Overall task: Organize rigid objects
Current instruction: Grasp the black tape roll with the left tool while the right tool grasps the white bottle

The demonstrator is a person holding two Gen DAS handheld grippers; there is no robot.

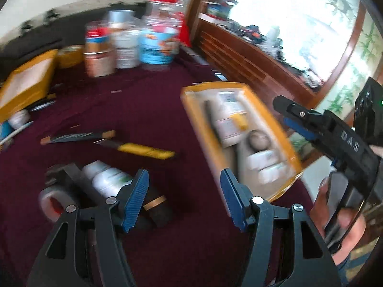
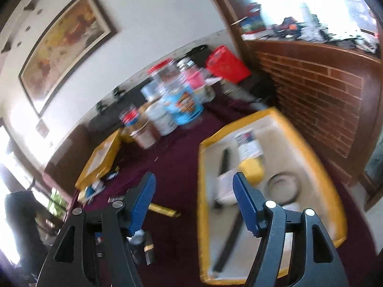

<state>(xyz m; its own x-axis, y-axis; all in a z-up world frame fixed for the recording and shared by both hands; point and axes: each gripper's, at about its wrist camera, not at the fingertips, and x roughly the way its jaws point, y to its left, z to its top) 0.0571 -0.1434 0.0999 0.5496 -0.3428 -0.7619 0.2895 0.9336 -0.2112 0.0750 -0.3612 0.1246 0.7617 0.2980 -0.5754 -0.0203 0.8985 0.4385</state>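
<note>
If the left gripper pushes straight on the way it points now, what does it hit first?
Probably the maroon tablecloth. The left gripper is open with nothing between its fingers, and the line ahead runs between the white bottles and the yellow tray. The yellow-handled tool lies close; blur makes depth uncertain.

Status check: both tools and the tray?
Left tool open, empty. Right tool open, empty. Yellow-rimmed tray part-filled; white bottle, yellow-handled knife loose on maroon cloth.

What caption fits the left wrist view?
Open left gripper hovers empty over maroon cloth, between loose bottles and a yellow tray of sorted items.
</note>
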